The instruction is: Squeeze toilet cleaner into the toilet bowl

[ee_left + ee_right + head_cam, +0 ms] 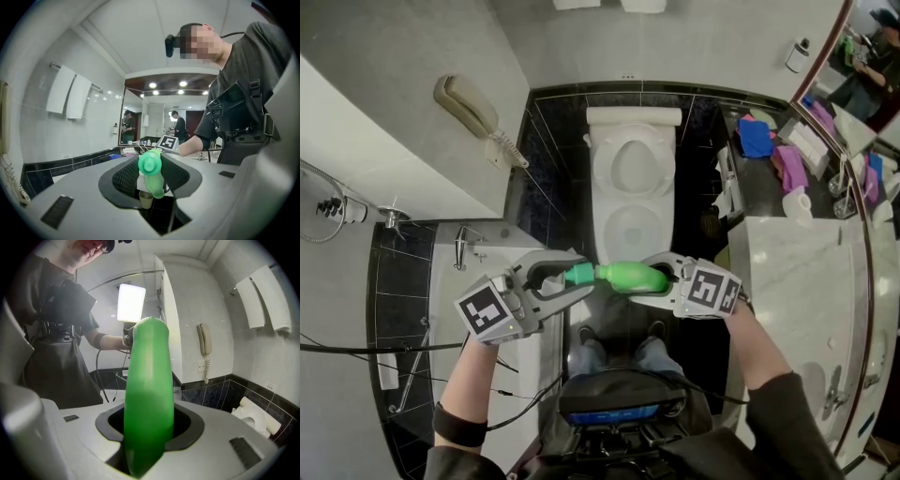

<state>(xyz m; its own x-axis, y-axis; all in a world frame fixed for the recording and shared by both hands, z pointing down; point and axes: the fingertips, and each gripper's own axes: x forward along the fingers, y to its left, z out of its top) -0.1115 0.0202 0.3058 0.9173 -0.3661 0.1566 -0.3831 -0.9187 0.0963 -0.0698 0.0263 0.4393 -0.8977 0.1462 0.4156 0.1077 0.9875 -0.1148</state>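
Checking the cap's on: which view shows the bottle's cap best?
Left gripper view: the cap faces the camera, between the jaws. Head view shows it small, side-on. Right gripper view shows only the bottle, cap hidden.

Bright, even indoor light. A glaring lamp panel (131,303) shines beyond the right tool (150,427); both gripper views bulge and darken toward their edges.

A beige wall phone (467,106) hangs on the white wall. On the black counter (759,190), a blue cloth (756,138) lies at the far edge. A purple cloth (789,165) lies just beside it, and a white jug (797,203) stands at the near edge. Two white towels (69,97) hang from a rail.
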